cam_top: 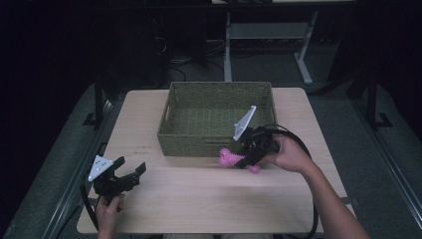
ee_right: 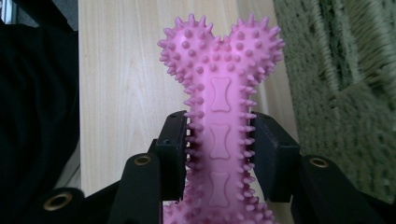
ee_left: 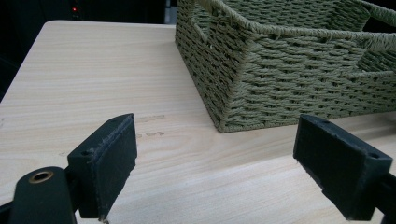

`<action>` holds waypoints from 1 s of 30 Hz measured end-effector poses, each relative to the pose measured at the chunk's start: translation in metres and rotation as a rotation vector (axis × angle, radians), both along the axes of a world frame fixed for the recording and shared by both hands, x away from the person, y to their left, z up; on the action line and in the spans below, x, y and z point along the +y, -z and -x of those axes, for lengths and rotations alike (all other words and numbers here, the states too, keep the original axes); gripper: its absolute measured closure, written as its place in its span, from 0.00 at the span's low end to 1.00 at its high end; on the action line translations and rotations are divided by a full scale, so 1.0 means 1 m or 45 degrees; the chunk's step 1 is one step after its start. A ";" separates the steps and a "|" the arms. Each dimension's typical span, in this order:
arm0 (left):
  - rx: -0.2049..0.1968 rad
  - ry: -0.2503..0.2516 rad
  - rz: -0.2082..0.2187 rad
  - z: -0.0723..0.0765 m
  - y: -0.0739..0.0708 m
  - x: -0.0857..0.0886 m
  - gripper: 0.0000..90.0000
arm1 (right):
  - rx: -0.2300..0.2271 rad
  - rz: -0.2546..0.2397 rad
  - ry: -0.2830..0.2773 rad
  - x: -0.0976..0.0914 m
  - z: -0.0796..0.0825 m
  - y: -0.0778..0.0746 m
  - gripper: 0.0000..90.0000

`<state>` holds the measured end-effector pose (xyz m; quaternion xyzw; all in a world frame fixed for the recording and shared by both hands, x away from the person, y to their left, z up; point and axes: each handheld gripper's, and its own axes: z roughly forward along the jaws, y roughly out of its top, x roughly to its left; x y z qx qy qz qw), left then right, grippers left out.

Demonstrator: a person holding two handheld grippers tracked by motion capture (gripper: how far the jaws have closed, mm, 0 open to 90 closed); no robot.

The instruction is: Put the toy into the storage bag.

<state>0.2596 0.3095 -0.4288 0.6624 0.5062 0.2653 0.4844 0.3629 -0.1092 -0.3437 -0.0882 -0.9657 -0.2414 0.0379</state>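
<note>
Bone toy [ee_right: 219, 107]: bright pink throughout, surface studded with same-pink spikes, small bone motifs embossed along shaft at frame centre.
Basket [cam_top: 189, 142]: olive green, woven rope texture, upper centre of high view.
Table [cam_top: 199, 199]: pale wood, fine lengthwise grain; faint dark marks left of centre.
Right gripper [ee_right: 219, 144]: black jaws, brass-coloured rivets at bottom of frame.
Left gripper [cam_top: 130, 174]: black body, light grey plate, lower left of high view.
Floor [cam_top: 343, 114]: grey, right edge.

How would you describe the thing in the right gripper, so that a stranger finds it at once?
Start at the green woven basket on the wooden table. Just before its front wall, the right gripper is shut on a toy. It is a bright pink bone covered in small spikes, the one colourful thing here.
</note>
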 end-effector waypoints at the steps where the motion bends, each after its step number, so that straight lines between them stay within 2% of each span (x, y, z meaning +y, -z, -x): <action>1: 0.000 0.000 0.000 0.000 0.000 0.000 0.14 | 0.003 -0.004 0.000 0.000 -0.001 -0.002 0.64; 15: -0.002 -0.003 0.001 0.000 0.000 0.001 0.14 | -0.010 -0.019 0.010 -0.001 -0.015 -0.019 0.64; 17: -0.004 -0.002 0.000 0.000 0.000 0.001 0.14 | 0.002 -0.028 0.009 -0.002 -0.016 -0.021 0.64; 21: -0.002 -0.004 0.004 0.000 0.000 0.001 0.14 | -0.011 -0.009 0.013 -0.002 -0.021 -0.026 0.64; 30: -0.004 -0.006 0.007 0.000 0.000 0.002 0.14 | -0.012 -0.015 0.015 -0.001 -0.033 -0.037 0.64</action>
